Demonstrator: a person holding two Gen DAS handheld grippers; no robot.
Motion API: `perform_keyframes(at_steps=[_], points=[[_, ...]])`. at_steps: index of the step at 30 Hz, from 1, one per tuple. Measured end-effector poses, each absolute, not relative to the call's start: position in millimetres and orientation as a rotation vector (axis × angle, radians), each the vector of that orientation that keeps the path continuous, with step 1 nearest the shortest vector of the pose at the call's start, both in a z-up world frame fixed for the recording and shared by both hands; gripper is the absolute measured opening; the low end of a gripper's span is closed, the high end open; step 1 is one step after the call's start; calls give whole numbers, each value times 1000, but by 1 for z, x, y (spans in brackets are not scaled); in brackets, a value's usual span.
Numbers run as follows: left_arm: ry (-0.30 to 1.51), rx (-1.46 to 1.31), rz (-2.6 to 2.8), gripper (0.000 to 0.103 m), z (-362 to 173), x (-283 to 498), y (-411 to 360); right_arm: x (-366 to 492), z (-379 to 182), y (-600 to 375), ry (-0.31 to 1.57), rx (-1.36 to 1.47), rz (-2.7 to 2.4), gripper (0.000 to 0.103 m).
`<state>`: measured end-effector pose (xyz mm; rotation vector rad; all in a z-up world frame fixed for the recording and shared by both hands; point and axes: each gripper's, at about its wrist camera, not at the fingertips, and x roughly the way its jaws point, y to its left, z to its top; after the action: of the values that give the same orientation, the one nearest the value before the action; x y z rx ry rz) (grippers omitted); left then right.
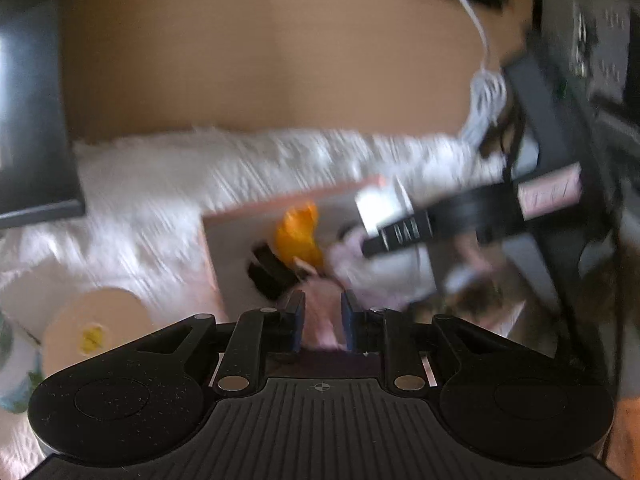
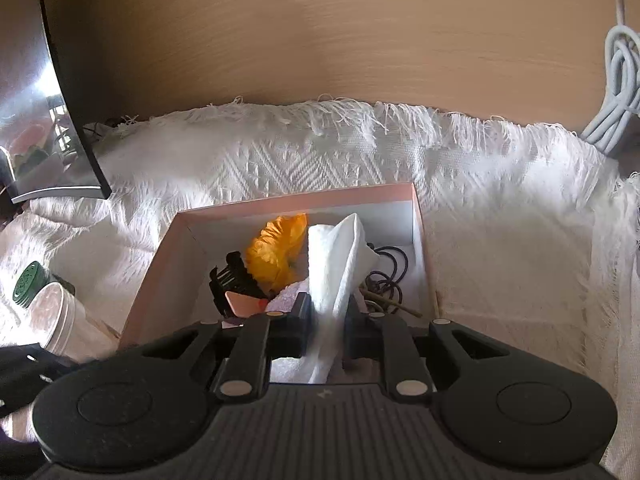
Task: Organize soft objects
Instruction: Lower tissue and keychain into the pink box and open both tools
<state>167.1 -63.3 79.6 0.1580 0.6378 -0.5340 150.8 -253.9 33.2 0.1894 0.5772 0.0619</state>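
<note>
Your right gripper (image 2: 329, 312) is pinched on a limp white cloth (image 2: 340, 252) drooping into the pink box (image 2: 296, 197). Your left gripper (image 1: 322, 312) clamps a pale pink soft cloth (image 1: 320, 320) over it. Both are light and floppy; grip bunched folds, not edges.

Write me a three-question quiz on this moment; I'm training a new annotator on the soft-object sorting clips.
1. True or false: the right gripper is shut on the white cloth.
2. Which item in the pink box is orange?
   A. fabric flower
   B. hair clip
   C. hair ties
3. Fill in: the box rests on a white fringed ____.

Key: 1 true; 2 A; 3 blanket.
</note>
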Motion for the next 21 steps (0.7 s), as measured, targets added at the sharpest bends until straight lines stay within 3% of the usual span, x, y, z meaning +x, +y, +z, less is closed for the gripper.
perform_keyframes(at_steps=[7,16,18,20,21], points=[[715,209,-457,23,53,184,-80,152,27,-262,622,270,155,20],[691,79,-484,23,61,184,-57,162,30,-248,634,208,108,21],[651,38,-497,23,66,177,-50,160,33,-252,644,224,103,28],[607,-1,-506,23,72,170,-39,152,39,-259,630,261,131,56],[578,-24,-506,23,75,165,-32,144,45,-264,601,287,160,62]])
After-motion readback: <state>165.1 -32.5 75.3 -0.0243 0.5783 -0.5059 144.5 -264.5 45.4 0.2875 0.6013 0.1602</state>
